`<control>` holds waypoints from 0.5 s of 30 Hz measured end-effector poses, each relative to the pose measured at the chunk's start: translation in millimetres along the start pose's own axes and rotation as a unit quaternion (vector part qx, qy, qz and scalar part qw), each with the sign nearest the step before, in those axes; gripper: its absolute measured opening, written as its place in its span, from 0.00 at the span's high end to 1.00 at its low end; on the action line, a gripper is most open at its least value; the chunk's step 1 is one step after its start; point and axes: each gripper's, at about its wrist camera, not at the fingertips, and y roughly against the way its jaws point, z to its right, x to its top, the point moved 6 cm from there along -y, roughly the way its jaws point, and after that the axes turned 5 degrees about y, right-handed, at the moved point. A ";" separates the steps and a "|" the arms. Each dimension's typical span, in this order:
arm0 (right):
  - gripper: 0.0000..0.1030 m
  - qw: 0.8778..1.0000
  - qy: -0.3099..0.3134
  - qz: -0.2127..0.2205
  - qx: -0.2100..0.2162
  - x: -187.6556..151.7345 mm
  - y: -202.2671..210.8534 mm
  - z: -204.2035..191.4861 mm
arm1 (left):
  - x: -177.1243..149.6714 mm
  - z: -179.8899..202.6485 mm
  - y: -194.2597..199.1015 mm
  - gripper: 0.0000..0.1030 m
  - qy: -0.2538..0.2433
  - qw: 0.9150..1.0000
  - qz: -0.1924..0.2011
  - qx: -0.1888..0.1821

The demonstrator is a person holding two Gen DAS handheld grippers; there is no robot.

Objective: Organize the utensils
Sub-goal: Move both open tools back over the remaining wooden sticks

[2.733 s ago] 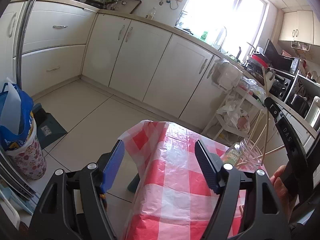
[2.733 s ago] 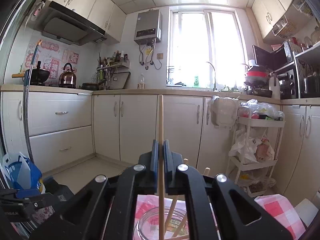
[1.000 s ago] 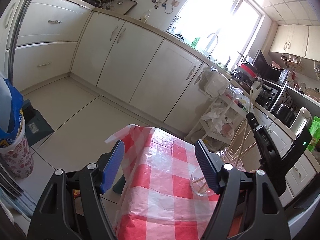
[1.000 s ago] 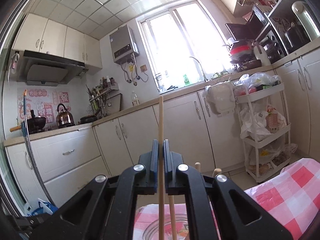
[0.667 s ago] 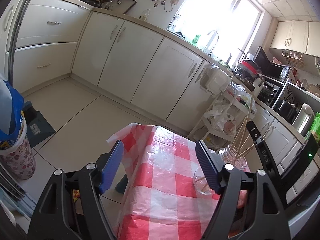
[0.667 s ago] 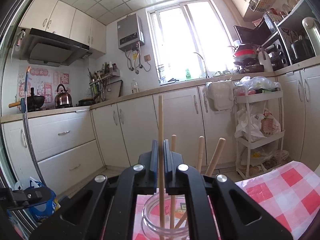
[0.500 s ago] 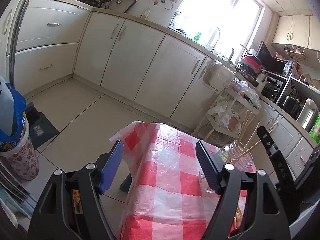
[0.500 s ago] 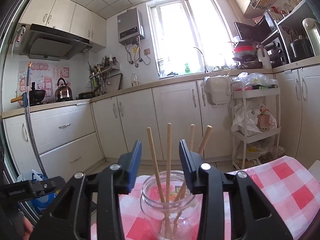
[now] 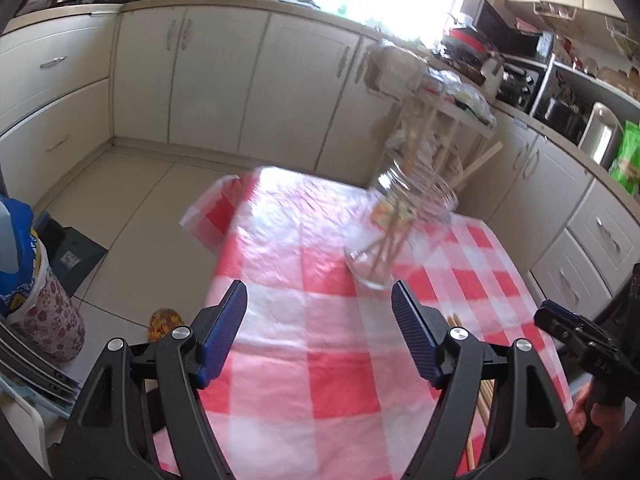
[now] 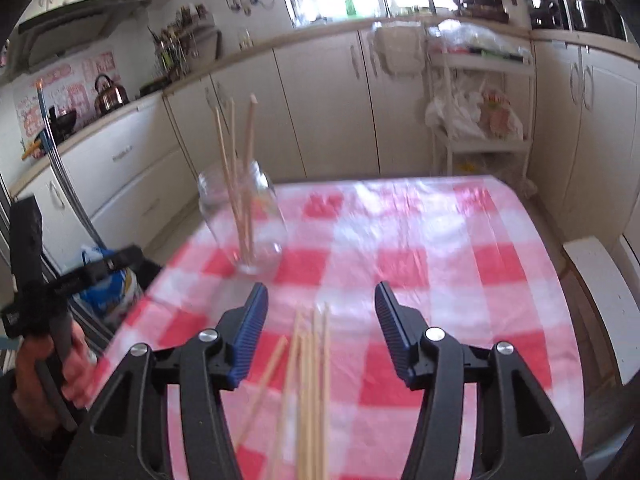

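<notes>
Your right gripper [image 10: 318, 334] hangs low over the near part of the red-and-white checked tablecloth [image 10: 420, 240], its blue-padded fingers [image 10: 248, 338] spread wide apart with nothing between them. Directly beneath and in front of it lies a loose bundle of wooden chopsticks [image 10: 310, 380] on the cloth, running from the near edge away from you, most lying close together and one splayed off to the left. Farther off and to the left stands the clear glass jar [image 10: 250, 216], upright on the cloth near the table's left edge, with several chopsticks standing in it [image 10: 240, 168] leaning slightly and poking well above the rim.

Your left gripper [image 9: 320, 328] is also wide open and holds nothing. It hovers above the near end of the table, with the jar [image 9: 400, 228] ahead of it and a little to the right, past the right finger [image 9: 414, 338]. In this view the jar is motion-blurred, so how many sticks it holds is hard to tell. A few of the loose chopsticks [image 9: 482, 400] show just behind that right finger. White kitchen cabinets [image 9: 240, 72] line the far wall.
</notes>
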 end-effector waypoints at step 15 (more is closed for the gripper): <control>0.70 0.994 0.016 -0.104 0.027 -63.6 -21.9 0.6 | -93.4 114.5 -34.7 0.31 -0.139 0.980 -0.142 0.021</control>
